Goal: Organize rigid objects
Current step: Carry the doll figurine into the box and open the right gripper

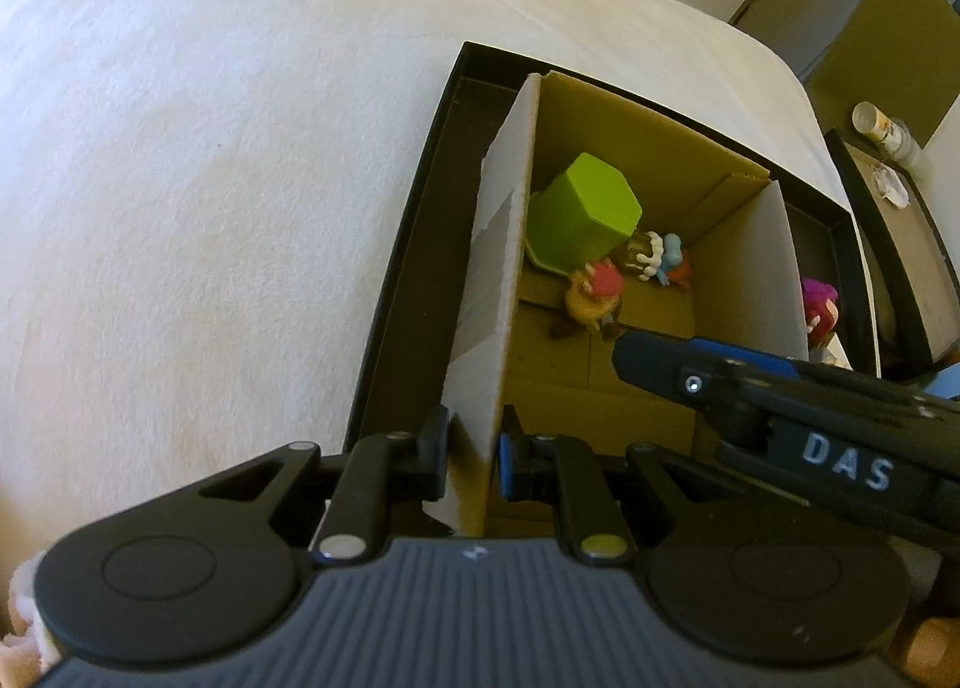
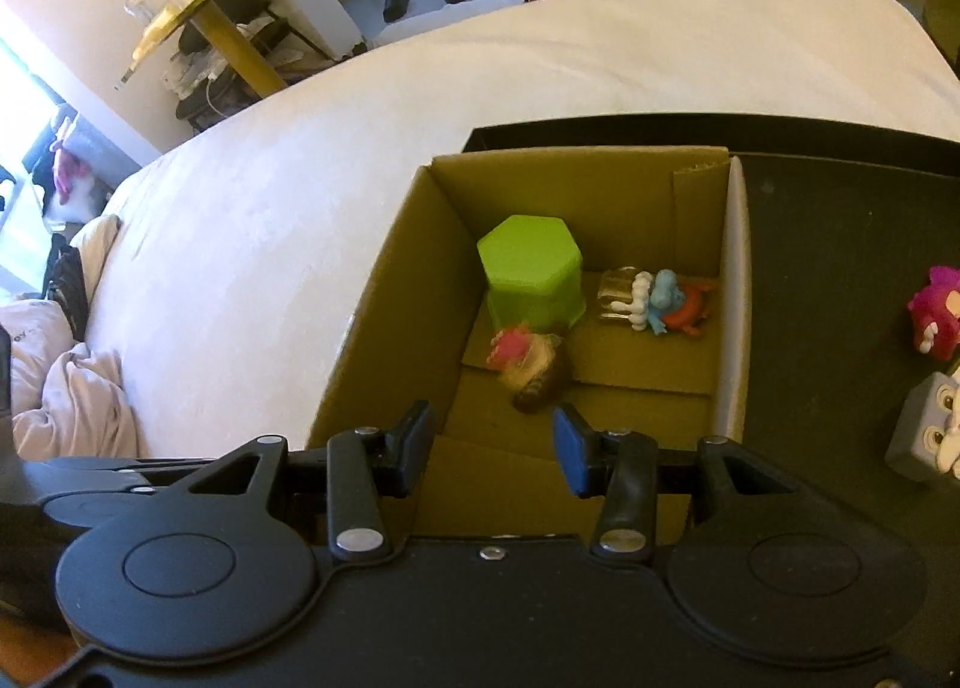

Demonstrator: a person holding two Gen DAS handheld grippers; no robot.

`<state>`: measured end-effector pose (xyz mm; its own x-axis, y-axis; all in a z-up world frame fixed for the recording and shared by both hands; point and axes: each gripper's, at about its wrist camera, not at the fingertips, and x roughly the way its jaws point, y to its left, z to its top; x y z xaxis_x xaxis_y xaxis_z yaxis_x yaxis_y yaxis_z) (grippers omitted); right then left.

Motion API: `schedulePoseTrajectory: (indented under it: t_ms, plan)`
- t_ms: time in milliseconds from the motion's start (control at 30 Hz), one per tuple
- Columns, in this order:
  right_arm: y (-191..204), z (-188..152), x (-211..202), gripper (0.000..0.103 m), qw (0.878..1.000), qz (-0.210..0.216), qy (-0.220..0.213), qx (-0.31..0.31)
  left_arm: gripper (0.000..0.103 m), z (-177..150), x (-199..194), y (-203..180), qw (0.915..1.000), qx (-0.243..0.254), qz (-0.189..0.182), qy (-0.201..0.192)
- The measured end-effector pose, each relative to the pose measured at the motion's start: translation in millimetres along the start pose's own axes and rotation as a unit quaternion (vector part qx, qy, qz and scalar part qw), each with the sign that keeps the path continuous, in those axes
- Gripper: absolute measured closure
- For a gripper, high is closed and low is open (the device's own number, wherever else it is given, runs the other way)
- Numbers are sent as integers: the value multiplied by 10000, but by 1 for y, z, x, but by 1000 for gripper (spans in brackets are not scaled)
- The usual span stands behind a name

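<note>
While the left gripper (image 1: 474, 457) clamps the near end of the box's (image 2: 384, 292) left wall, the right gripper (image 2: 495, 451) hangs over the box with jaws apart and empty. Inside, a green cup (image 2: 534, 274) stands upside down near the far wall, with two figures, (image 2: 528, 364) and (image 2: 657, 301), beside it. The box sits in a black tray (image 2: 840, 268) on the bed (image 1: 210, 178). A pink toy (image 2: 936, 319) lies at the tray's right edge.

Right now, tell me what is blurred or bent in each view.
Left wrist view: fisheye bows the black tray edge; the toys look soft. Right wrist view: the pink-topped figure is smeared, the green hexagonal cup stays crisp; window glare whitens the far left.
</note>
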<state>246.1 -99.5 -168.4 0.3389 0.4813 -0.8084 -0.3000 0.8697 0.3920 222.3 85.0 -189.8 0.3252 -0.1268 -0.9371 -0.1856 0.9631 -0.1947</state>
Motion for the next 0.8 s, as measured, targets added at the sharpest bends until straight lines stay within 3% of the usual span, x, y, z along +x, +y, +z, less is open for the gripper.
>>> schedulePoseTrajectory:
  t_ms: [400,800]
  plan:
    - [2,-12,-20,58,9994,-180,-143,-253,89,-1,0,-4,9999,59,81,0]
    - [-25,-14,-48,58,9982,-353,-468,-110,90,-2,0,-9,9997,144,170,-23]
